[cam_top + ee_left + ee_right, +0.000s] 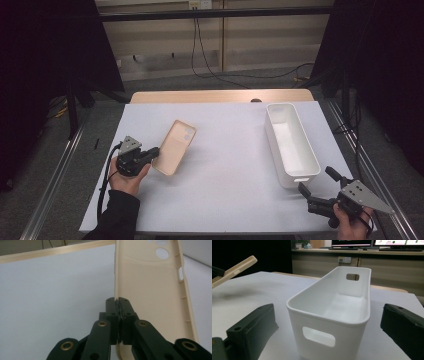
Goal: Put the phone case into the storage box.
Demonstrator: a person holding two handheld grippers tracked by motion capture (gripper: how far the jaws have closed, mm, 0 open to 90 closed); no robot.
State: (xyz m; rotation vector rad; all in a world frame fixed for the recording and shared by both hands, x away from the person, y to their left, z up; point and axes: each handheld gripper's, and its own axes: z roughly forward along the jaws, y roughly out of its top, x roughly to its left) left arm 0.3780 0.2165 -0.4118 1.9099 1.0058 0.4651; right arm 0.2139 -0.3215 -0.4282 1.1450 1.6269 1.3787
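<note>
Phone case (150, 302) edge pinched by left gripper (119, 300).

beige phone case (174, 147), white bin (291, 144)

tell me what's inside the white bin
Nothing can be seen inside the white bin: its floor and inner walls show bare in the right gripper view and the high view. The bottom strip just behind the near wall is hidden by the rim.

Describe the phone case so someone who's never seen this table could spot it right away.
Start at the white sheet covering the table, then go to its left side. The phone case is there, gripped at its edge by the left gripper: flat, beige, with camera holes, unlike the white bin.
</note>
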